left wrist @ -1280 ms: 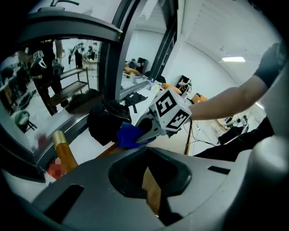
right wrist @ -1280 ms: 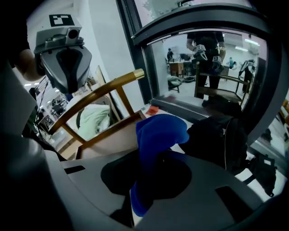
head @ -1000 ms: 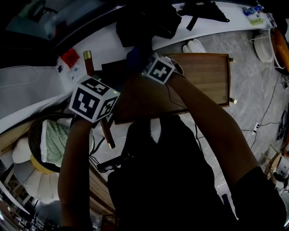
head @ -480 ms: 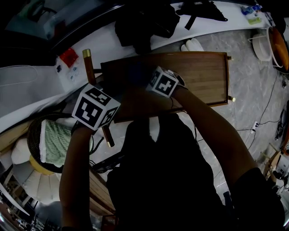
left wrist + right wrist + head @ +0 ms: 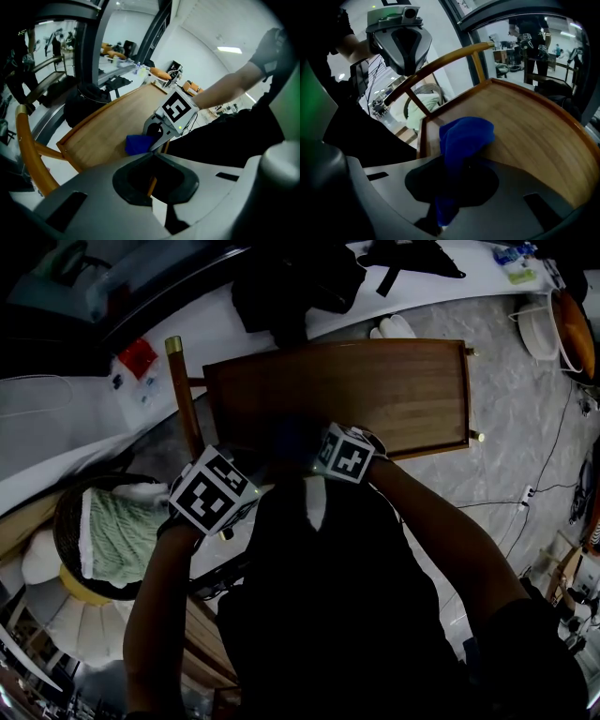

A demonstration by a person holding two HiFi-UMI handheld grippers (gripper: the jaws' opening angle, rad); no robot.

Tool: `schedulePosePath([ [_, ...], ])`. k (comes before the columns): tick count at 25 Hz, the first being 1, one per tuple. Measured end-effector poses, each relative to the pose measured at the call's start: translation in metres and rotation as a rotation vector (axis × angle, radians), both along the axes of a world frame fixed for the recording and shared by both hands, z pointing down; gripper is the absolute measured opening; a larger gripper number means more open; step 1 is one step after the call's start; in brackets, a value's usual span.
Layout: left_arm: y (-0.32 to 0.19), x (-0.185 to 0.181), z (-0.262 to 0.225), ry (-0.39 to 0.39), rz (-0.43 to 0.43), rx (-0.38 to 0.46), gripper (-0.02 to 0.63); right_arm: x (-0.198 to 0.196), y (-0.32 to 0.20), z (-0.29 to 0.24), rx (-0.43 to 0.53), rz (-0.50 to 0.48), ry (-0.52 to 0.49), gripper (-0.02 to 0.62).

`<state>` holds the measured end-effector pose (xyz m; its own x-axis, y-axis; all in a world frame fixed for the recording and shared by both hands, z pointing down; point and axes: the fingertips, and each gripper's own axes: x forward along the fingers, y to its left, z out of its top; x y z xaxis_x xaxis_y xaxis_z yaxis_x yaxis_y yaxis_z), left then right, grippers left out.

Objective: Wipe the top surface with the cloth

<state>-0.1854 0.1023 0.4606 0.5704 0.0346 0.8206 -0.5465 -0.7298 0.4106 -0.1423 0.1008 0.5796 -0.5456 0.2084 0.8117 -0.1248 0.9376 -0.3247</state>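
The right hand-held gripper point(image 5: 458, 161) has its jaws closed on a blue cloth point(image 5: 464, 136), which runs up between them and bunches out in front, resting on the wooden desk point(image 5: 394, 390). The cloth sits near the left near corner of the desk top, close to the raised rim on the near side. The rest of the top is bare wood with a low rim round it. The left hand-held gripper point(image 5: 151, 157) is just left of the right one, over the near left corner of the desk, with its jaw tips together. A thin strip of wood shows in the hollow behind the tips, and I cannot tell whether it is gripped. From the left gripper view the cloth lies just beyond those tips, under the right hand-held gripper. A curved wooden rail point(image 5: 187, 399) runs along the left side of the desk. Further left on the floor stands a dark basket point(image 5: 66, 521) holding a pale green towel point(image 5: 117, 531). A black bag point(image 5: 291, 282) lies beyond the far edge of the desk.
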Motion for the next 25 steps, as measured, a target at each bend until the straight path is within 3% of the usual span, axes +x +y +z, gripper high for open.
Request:
schedulePosePath([
  [9, 0.034, 0.018, 0.008, 0.009, 0.11, -0.064, 0.009, 0.015, 0.039, 0.004, -0.089, -0.089, 0.03, 0.063],
  [14, 0.024, 0.025, 0.0, 0.013, 0.096, -0.053, 0.009, 0.014, 0.031, -0.005, -0.142, -0.05, 0.018, 0.063],
  [19, -0.023, 0.026, -0.018, 0.005, 0.067, 0.033, 0.009, 0.014, -0.043, -0.03, 0.009, 0.031, -0.084, 0.063],
  [25, -0.09, 0.032, -0.023, -0.008, -0.007, 0.119, 0.009, 0.021, -0.142, -0.044, 0.187, 0.037, -0.072, 0.063],
])
